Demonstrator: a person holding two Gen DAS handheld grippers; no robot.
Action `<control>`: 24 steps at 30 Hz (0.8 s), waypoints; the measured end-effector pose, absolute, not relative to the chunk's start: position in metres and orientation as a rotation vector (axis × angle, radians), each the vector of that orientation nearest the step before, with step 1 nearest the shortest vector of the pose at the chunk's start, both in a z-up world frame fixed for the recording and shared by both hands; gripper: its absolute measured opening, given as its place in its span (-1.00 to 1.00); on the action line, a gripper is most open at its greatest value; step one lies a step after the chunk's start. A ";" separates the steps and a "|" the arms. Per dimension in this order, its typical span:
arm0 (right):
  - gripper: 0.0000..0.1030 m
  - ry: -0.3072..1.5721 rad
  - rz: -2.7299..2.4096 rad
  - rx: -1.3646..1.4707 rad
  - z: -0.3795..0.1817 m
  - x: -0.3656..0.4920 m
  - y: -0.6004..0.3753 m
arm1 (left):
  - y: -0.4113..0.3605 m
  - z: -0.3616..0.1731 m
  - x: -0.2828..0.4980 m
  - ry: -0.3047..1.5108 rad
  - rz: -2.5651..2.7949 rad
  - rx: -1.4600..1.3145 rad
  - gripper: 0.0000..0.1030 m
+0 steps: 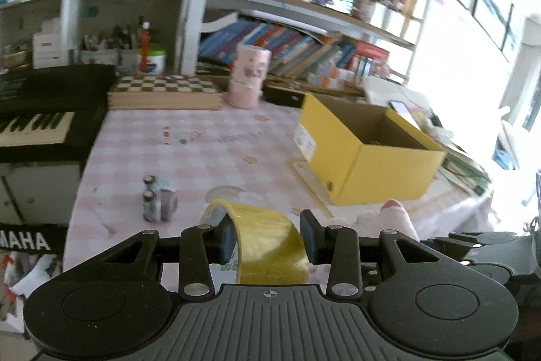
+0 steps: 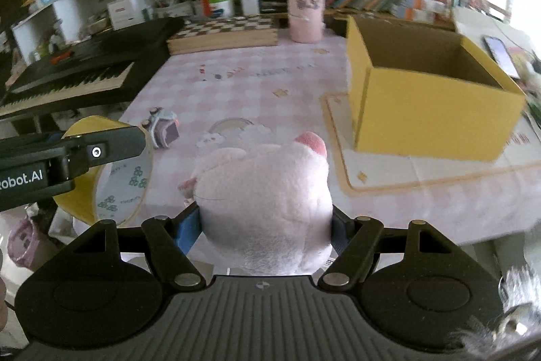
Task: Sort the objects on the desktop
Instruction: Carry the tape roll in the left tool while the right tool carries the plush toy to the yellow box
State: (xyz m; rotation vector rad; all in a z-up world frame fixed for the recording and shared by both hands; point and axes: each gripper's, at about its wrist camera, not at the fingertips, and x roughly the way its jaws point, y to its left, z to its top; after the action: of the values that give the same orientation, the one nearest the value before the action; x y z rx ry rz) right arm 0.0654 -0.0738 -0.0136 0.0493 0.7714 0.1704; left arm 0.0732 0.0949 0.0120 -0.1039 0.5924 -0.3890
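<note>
Two grippers hang over the pink checked surface (image 2: 243, 83), each with something in it. The left gripper (image 1: 267, 237) has its jaws closed on a roll of yellow tape (image 1: 270, 246), the roll standing on edge between the pads, clear of the cloth. From the right-hand side the same roll (image 2: 111, 188) shows at the near left corner, its inner face printed with small green marks, and the left gripper's dark arm crosses in front of it.

The right gripper (image 2: 267, 225) has its jaws spread wide and pressed against both flanks of a pink plush (image 2: 267, 192), which fills the gap between them and is held up off the surface. A darker pink tip sticks out at its top. In the left view only a bit of that plush (image 1: 395, 215) peeks in at the right, near the front corner of the box.

The yellow box (image 2: 429, 104) sits open on the right half of the surface, on a cream mat (image 2: 378, 171). I cannot see its bottom. A small toy car (image 2: 162, 127) lies on the cloth, left of a rainbow print and well apart from the box.

At the back edge stand a chessboard (image 2: 223, 32) and a pink cylinder (image 2: 306, 9), just beside each other. A keyboard (image 2: 71, 80) runs along the left side, and bookshelves (image 1: 304, 49) fill the wall behind.
</note>
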 end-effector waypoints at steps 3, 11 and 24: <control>0.39 0.773 0.120 0.070 -0.014 0.052 -0.081 | 0.089 0.012 0.071 0.598 -0.440 -0.096 -0.27; 0.39 0.772 0.007 0.099 -0.013 0.030 -0.102 | 0.062 0.010 0.070 0.593 -0.565 -0.065 -0.27; 0.39 0.776 -0.125 0.166 -0.017 0.011 -0.147 | 0.012 0.007 0.072 0.611 -0.697 -0.004 -0.27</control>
State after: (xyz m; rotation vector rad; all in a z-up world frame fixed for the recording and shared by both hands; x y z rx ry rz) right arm 0.0110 -0.1466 -0.0170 0.1665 0.7758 -0.1251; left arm 0.0717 0.0122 0.0072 -0.0040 0.6107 -0.6968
